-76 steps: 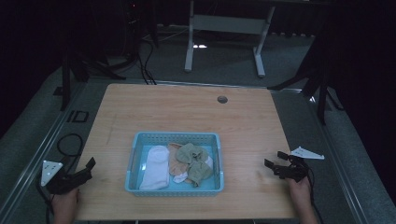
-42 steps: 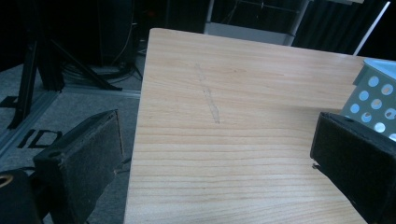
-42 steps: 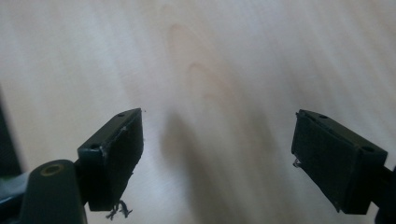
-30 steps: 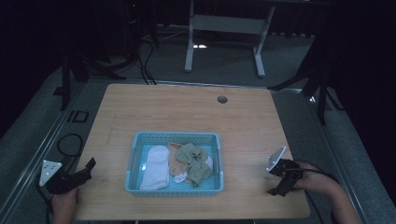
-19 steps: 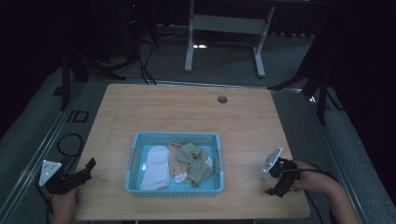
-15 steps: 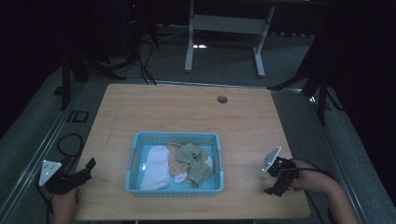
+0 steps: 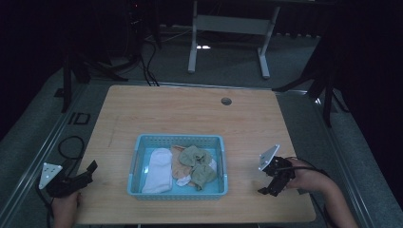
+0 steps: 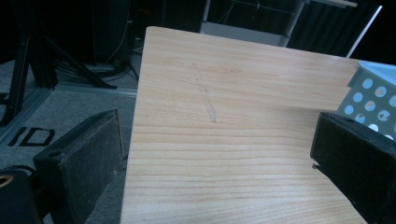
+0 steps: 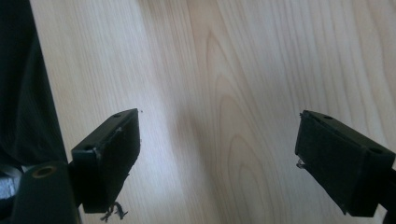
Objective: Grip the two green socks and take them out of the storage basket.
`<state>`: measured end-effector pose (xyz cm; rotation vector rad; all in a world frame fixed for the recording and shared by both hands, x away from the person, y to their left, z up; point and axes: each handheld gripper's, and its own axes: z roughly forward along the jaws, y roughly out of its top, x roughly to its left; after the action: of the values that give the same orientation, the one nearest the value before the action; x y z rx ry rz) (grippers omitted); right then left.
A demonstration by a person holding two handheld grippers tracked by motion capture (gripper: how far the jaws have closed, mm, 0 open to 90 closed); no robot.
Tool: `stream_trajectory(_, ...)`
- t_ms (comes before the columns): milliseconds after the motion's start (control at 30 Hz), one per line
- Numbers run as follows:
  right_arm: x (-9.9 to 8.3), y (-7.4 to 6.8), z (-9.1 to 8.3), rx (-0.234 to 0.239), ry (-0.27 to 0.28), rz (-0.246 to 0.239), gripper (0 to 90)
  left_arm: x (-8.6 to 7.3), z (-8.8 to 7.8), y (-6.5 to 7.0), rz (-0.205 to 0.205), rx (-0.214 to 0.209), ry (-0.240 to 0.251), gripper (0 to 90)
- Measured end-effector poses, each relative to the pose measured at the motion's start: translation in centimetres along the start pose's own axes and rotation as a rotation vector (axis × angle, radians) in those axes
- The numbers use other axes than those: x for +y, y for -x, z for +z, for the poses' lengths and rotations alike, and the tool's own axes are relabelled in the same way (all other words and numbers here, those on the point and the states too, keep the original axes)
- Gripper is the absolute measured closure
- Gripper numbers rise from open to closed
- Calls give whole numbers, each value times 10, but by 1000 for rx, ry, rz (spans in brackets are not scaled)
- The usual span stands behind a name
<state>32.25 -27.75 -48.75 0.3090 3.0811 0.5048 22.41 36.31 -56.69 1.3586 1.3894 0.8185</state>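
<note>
1. Right tool (image 7: 274, 179), jaws spread wide and empty, hovers over the tabletop (image 7: 190, 114) near its right front corner.
2. Left tool (image 7: 76, 178), jaws also wide, sits at the left front edge.
3. A blue perforated basket (image 7: 138, 164) at front centre holds a white cloth (image 7: 158, 170) and olive cloths (image 7: 197, 164).

The high view is looking forward and down from well above, taking in the whole worktop (image 7: 190, 114). The left gripper view is looking low along the worktop's left edge, sharing the basket (image 8: 373, 93) corner. The right gripper view is facing close down onto bare wood.
</note>
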Motion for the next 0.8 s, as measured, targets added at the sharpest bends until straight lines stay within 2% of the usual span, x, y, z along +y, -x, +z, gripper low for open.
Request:
stream_trajectory(133, 8, -2, -6, 12, 29, -21, 147, 0, 0, 0, 1, 0, -1, 23)
stream_trajectory(233, 15, -1, -10, -3, 28, -36, 153, 0, 0, 0, 2, 1, -3, 23)
stream_trajectory(300, 20, -1, -14, 4, 22, -26, 184, 0, 0, 0, 2, 2, -3, 23)
stream_trajectory(400, 28, 0, -20, 3, 33, -37, 185, 0, 0, 0, 5, 1, -2, 23)
stream_trajectory(800, 66, -4, -34, -4, 37, -107, 185, 0, 0, 2, 17, -1, -6, 23)
